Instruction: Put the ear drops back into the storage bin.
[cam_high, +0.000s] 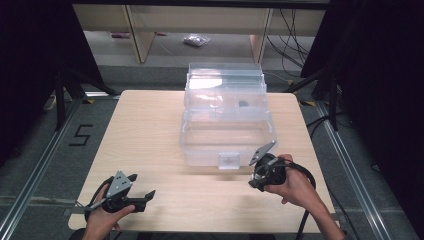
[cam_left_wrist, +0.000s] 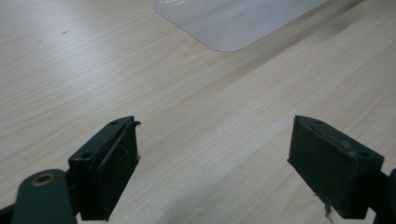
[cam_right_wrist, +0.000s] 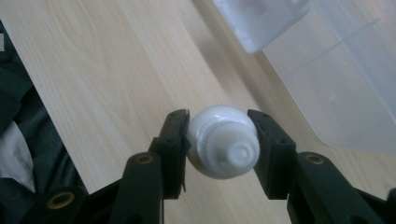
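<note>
The right gripper (cam_right_wrist: 223, 140) pinches a white bottle (cam_right_wrist: 223, 148) between its pads, one pad on each side, with the ribbed cap pointing back toward the camera in the right gripper view. The bottle hangs above the table (cam_high: 150, 135), clear of the wood. From above, the right gripper (cam_high: 263, 172) sits at about 5 o'clock from the box (cam_high: 227, 125), just beside its front right corner and the latch (cam_high: 229, 161) on its front wall; the bottle itself is hidden there by the gripper and hand.

The box is clear plastic, standing at the table's middle toward 12 o'clock, its lid (cam_high: 225, 75) thrown back and upright behind it. A small dark item (cam_high: 243, 104) lies inside near the back, at roughly 1 o'clock within the box; what it is cannot be told. The front part of the box looks bare.

The left gripper (cam_high: 142, 187) rests at the table's 7 o'clock corner, jaws spread wide with nothing between them, well apart from the box.
</note>
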